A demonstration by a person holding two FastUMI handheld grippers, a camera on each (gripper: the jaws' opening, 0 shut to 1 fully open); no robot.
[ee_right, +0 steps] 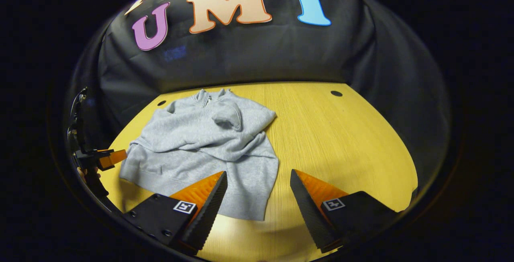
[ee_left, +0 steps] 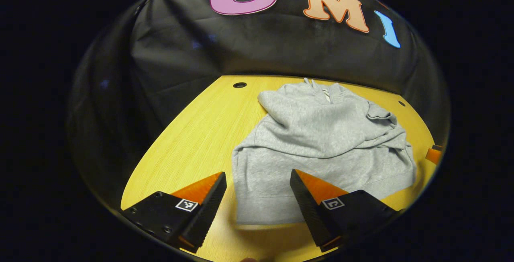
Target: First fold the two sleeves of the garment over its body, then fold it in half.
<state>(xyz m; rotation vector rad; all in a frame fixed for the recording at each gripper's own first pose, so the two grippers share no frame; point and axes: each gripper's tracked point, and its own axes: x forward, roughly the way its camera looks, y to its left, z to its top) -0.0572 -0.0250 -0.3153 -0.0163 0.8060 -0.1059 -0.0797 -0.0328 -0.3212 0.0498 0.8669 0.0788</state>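
Sweatshirt hem (ee_left: 261, 209) lies nearest, between the left gripper (ee_left: 258, 181)'s wide-spread fingers, which hold nothing. The right gripper (ee_right: 258, 179) also gapes wide and empty above the hem's corner. Beyond, the grey sweatshirt (ee_right: 204, 141) rests on the yellow table (ee_right: 341, 133), both sleeves folded across its body, collar (ee_left: 326, 89) toward the black wall.
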